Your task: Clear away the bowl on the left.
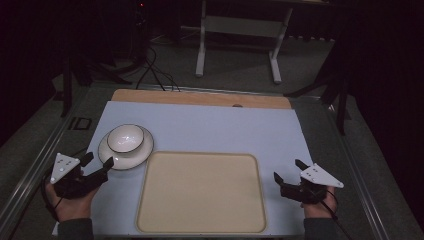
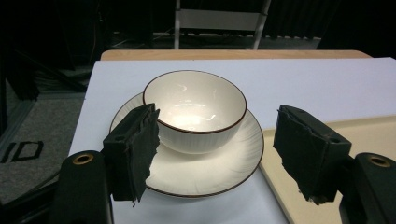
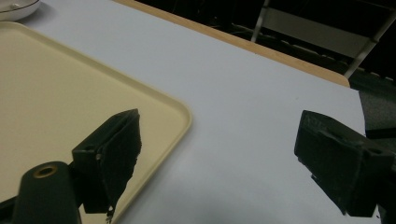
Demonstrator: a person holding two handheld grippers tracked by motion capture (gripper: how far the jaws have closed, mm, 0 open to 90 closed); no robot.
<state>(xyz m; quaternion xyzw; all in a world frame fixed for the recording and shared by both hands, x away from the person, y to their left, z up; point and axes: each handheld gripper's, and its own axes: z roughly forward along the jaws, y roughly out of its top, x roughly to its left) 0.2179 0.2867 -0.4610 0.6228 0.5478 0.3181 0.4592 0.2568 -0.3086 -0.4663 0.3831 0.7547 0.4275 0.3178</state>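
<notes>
A white bowl (image 1: 125,138) with a dark rim sits upright on a white plate (image 1: 112,158) at the table's left. In the left gripper view the bowl (image 2: 194,109) and plate (image 2: 219,170) lie just beyond the jaws. A cream tray (image 1: 201,192) lies at the front centre, bare. My left gripper (image 1: 98,162) stands open just left of the plate, jaws pointing at it, nothing between them. My right gripper (image 1: 289,170) is open right of the tray, over the white mat. The tray's corner (image 3: 177,116) sits by its left jaw.
A pale blue-white mat (image 1: 220,125) covers the table, with a wooden strip (image 1: 200,97) along the far edge. Beyond the table stand a white frame (image 1: 237,27) and dark cables (image 1: 150,70) on the floor. Metal rails (image 1: 30,165) border the table's sides.
</notes>
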